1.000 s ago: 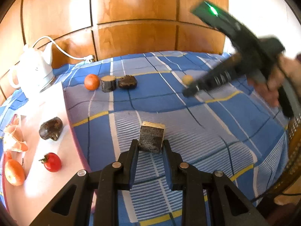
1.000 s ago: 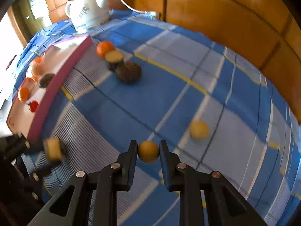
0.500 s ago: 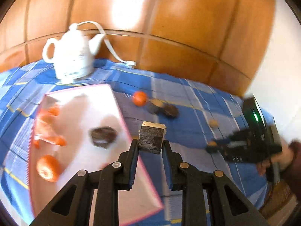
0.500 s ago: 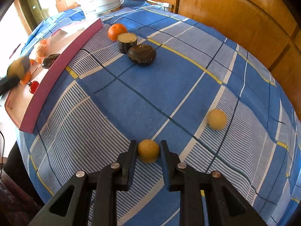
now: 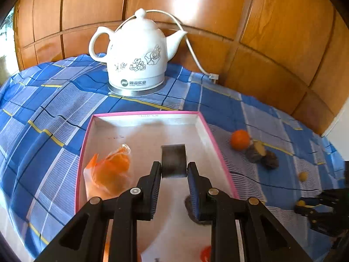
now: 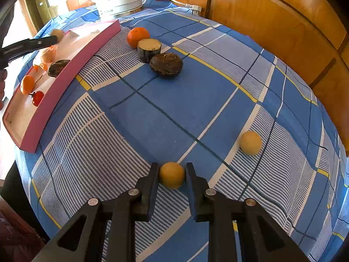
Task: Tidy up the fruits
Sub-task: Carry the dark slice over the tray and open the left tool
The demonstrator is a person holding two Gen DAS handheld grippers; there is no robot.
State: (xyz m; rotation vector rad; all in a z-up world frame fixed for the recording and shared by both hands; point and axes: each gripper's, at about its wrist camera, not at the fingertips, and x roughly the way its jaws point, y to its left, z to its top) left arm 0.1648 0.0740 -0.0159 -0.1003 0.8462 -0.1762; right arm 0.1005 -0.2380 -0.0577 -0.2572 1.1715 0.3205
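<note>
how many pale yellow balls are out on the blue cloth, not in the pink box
2. One yellow ball sits between the right gripper's fingers near the table's front edge; the other yellow ball lies loose on the cloth to its right. None seems hidden.

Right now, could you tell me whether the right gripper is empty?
No, the right gripper is shut on a small yellow fruit, pressed between its two fingers just above the blue checked cloth.

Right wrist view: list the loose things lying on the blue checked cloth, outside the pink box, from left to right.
Orange → cut dark cylinder with a pale top → dark brown rough fruit → yellow ball held in the right claw → paler yellow ball.
</note>
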